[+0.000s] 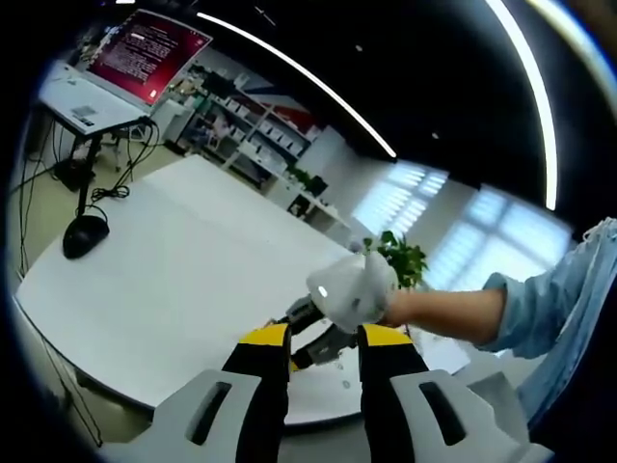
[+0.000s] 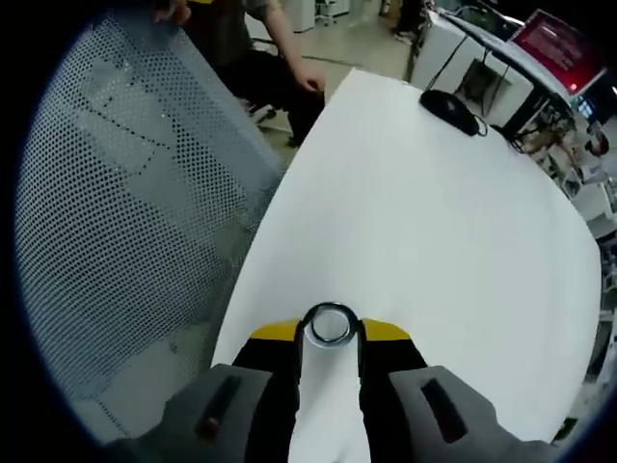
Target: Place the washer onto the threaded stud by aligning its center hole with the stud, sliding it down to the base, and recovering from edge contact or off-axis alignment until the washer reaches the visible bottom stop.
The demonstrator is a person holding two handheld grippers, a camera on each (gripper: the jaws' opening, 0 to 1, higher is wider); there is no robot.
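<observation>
A shiny metal washer (image 2: 330,324) is pinched edge-on between the yellow-tipped jaws of my right gripper (image 2: 330,333), held above the white table (image 2: 434,222). In the left gripper view, my left gripper (image 1: 325,340) stands open with nothing between its jaws. Just beyond its tips, a hand in a white glove (image 1: 353,287) comes in from the right holding the right gripper (image 1: 310,338) over the near edge of the white table (image 1: 183,270). The washer itself is too small to make out there.
A black mouse (image 1: 85,234) (image 2: 451,109) lies on the far part of the table. A red-lit monitor (image 1: 145,48) (image 2: 559,43) stands on a desk beyond. A grey mesh chair back (image 2: 135,203) rises beside the table's edge, and a person (image 2: 260,48) stands behind it.
</observation>
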